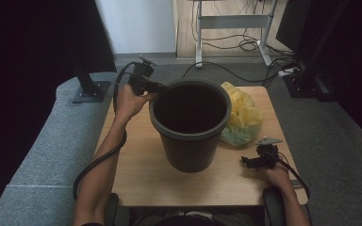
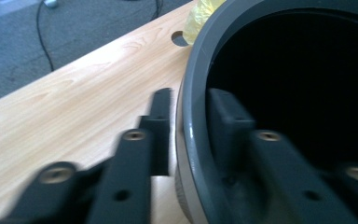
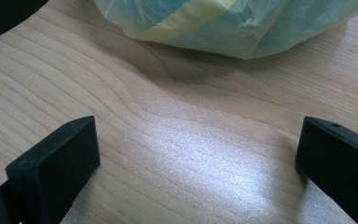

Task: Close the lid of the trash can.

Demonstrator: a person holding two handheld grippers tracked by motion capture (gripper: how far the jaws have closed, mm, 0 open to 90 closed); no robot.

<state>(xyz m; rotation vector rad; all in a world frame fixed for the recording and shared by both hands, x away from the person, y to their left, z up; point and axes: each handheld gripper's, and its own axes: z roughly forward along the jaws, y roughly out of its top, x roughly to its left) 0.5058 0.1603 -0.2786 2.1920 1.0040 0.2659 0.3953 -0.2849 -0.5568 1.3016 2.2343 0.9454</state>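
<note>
Right gripper (image 1: 253,162) low over near-right table (image 1: 136,183), jaws spread wide, nothing between. Dark grey waste bin (image 1: 190,126) upright mid-table. Left gripper (image 2: 189,116) straddling bin's far-left rim, one jaw inside, one outside, slack gap outside, not clamping. Yellow plastic bag (image 1: 242,117) behind bin, right.

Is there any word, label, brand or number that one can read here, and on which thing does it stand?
None can be read: the grey bin, the yellow-green plastic bag, the wooden table and both grippers' black jaws bear no visible writing.
</note>
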